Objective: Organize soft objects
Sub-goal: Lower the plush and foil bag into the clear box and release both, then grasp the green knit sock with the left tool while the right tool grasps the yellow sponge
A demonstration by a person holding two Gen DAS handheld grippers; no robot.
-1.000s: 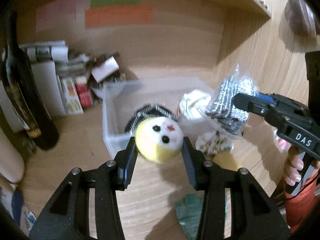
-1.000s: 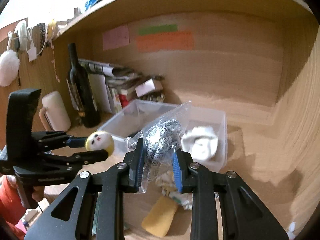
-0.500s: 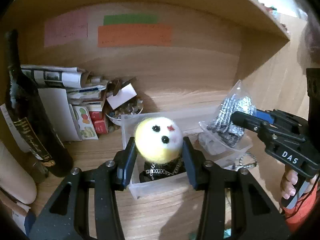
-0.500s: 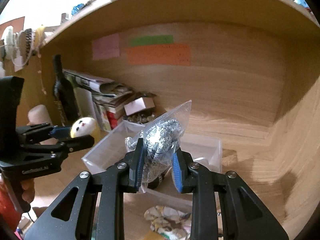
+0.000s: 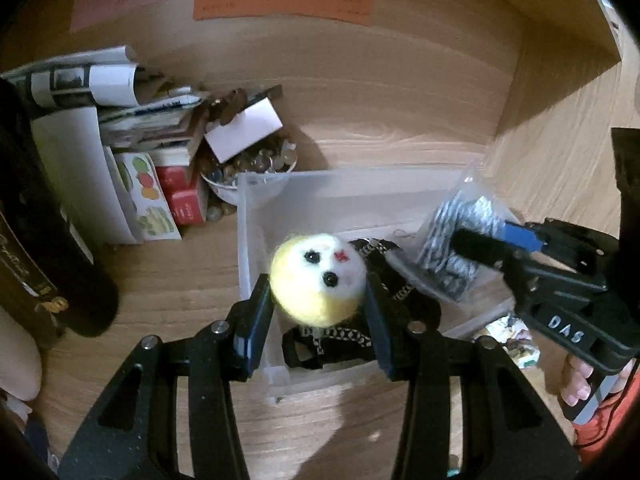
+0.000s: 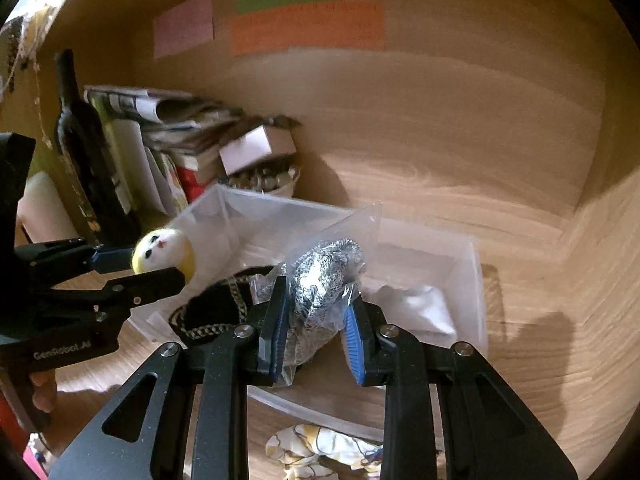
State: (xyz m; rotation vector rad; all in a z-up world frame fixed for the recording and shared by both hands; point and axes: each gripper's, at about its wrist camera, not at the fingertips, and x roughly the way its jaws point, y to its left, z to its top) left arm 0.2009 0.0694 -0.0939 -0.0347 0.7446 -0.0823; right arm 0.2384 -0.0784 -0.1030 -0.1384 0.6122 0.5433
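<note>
My left gripper (image 5: pixel 318 304) is shut on a yellow-and-white plush ball with a face (image 5: pixel 318 280) and holds it above the near-left part of a clear plastic bin (image 5: pixel 250 240). My right gripper (image 6: pixel 316 320) is shut on a clear bag of silver scouring pads (image 6: pixel 326 276) and holds it over the bin (image 6: pixel 476 280). In the bin lie a black strap with a chain pattern (image 5: pixel 340 336) and a white soft item (image 6: pixel 416 308). The left gripper also shows in the right wrist view (image 6: pixel 160 262), the right gripper in the left wrist view (image 5: pixel 476 240).
A dark wine bottle (image 5: pixel 44 248), stacked papers and boxes (image 5: pixel 132 152) and a bowl of small stones (image 5: pixel 256 164) stand left of the bin. A floral cloth (image 6: pixel 324 452) lies on the wooden shelf in front of the bin. Wooden walls close the back and right.
Both grippers moved forward and now hold their objects over the bin, nearer to it. Both grips are unchanged.
</note>
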